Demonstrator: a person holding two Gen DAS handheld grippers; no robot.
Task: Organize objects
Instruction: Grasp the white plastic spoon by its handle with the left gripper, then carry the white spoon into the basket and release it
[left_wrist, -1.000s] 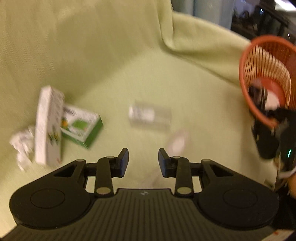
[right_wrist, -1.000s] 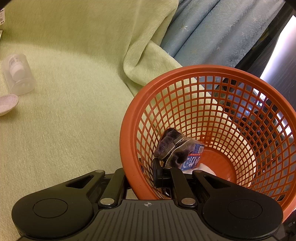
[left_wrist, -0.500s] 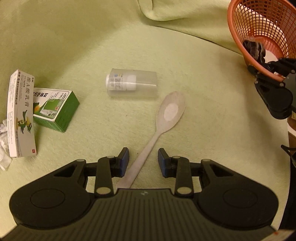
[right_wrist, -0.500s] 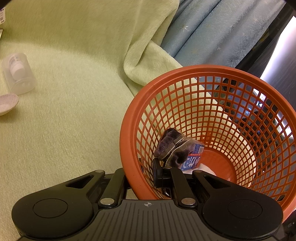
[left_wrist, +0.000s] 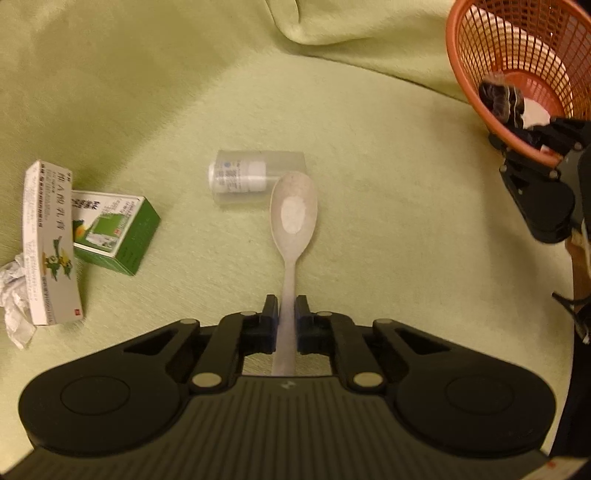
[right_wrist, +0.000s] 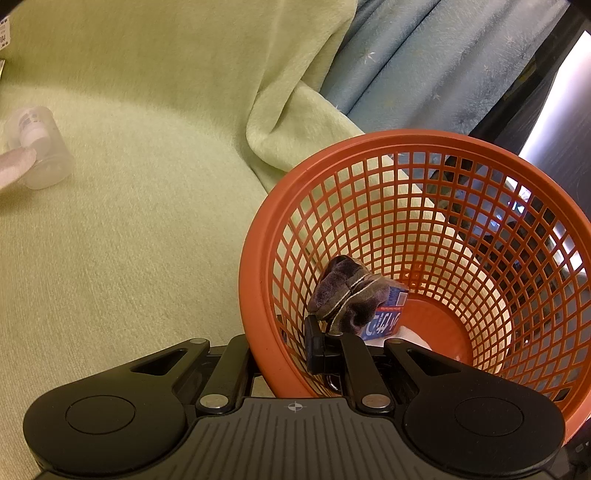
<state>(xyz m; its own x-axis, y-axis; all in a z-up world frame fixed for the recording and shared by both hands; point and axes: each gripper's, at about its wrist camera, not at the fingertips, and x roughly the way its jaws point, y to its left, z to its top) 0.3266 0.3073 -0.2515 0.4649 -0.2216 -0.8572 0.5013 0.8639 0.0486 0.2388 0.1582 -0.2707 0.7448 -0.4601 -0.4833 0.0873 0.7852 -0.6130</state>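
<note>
Low in the frame's centre, the left tongs (left_wrist: 285, 314) pinch the pale plastic spoon (left_wrist: 293, 225) by its handle. The right tongs (right_wrist: 284, 354) clamp the orange mesh basket's (right_wrist: 258, 236) rim, lower right.

A pale green blanket (right_wrist: 155, 229) covers the surface, rumpled behind; blue starred curtains (right_wrist: 436, 62) hang beyond, beside a bright opening (right_wrist: 554, 110).

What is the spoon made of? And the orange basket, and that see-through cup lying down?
The spoon looks like matte plastic, perhaps a speckled fibre blend: pale, dull, no metallic shine. The orange basket looks like moulded plastic: smooth glossy rim, even grid of thin ribs. The see-through cup seems frosted plastic, since a white bottle shows hazily through its wall; glass cannot be ruled out.
</note>
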